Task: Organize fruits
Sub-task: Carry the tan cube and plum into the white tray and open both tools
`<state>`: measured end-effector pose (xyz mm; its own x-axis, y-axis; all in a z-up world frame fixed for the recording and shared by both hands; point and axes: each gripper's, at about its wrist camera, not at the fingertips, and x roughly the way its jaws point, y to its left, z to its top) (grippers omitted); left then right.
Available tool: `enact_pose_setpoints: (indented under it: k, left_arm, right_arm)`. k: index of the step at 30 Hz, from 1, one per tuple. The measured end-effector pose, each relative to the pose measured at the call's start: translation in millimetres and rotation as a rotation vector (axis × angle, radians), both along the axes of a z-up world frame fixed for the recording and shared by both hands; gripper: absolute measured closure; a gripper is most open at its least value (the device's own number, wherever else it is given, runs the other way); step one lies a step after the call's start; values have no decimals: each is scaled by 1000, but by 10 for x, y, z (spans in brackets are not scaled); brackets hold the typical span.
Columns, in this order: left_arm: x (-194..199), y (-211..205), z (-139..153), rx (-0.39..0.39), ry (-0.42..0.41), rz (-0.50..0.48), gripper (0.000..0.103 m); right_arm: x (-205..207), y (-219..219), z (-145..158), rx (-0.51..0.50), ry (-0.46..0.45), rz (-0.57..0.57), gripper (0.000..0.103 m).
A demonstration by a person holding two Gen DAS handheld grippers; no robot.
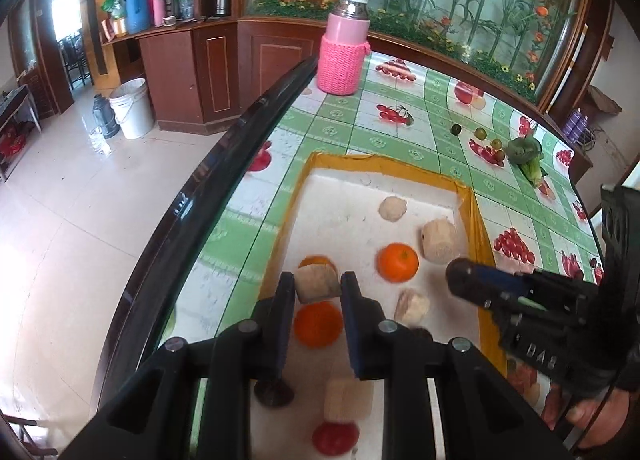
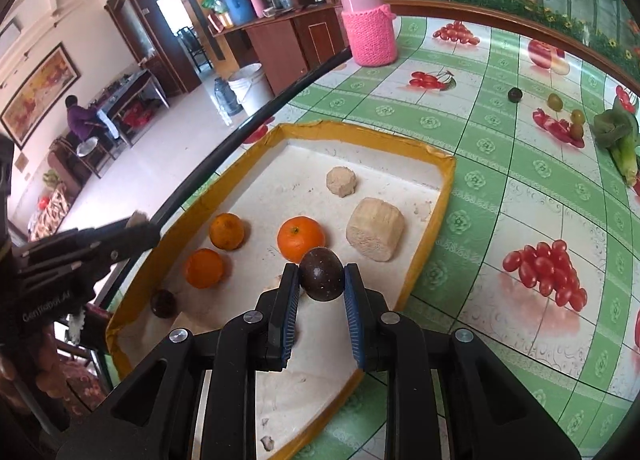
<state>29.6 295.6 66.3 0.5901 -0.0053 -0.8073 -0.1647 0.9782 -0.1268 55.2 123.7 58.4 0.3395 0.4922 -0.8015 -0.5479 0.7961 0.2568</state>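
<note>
A white tray with a yellow rim [image 1: 474, 216] [image 2: 446, 180] lies on the fruit-print table. My left gripper [image 1: 318, 280] is shut on a beige chunk [image 1: 316, 282] above the tray's left part, over an orange [image 1: 318, 324]. My right gripper [image 2: 322, 274] is shut on a dark purple fruit [image 2: 322, 274] above the tray's middle; it shows at the right of the left wrist view [image 1: 464, 280]. Oranges [image 2: 300, 238] [image 2: 227, 231] [image 2: 204, 268], beige chunks [image 2: 376, 228] [image 2: 341, 181] and another dark fruit [image 2: 163, 303] lie in the tray.
A pink knit-covered flask [image 1: 344, 56] stands at the table's far edge. Small dark and green fruits [image 2: 515, 94] [image 2: 555, 102] and a leafy corn piece [image 2: 618, 136] lie on the table to the right. The table's dark edge [image 1: 224, 164] runs left of the tray.
</note>
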Motion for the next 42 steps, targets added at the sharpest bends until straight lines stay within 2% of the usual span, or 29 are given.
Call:
enact_pose_setpoints:
  k: [8,15,19,30,38,42]
  left_arm:
    - [539,-36,-194,-28,63,-30,77]
    - [851,-106,-439,-23,124,-36,77]
    - [934,-113,-540,-18,146,-32,77]
    - [1042,-102,-530,44,125,-54,77]
    - [1048,-121,-526,60,118,-57,77]
    - [1041,-131,-521,67,125,-53,71]
  right_arm:
    - [64,69,-100,-33,14,-5,81]
    - [72,132,-118,-68,-4,24,81]
    - [101,187,-138,-100,-19,46,81]
    - [179,334,-208,-213,-6,120,81]
    - [161,333,-216,-212,-17,123,80]
    - [129,326,-187,-179,-10,126,72]
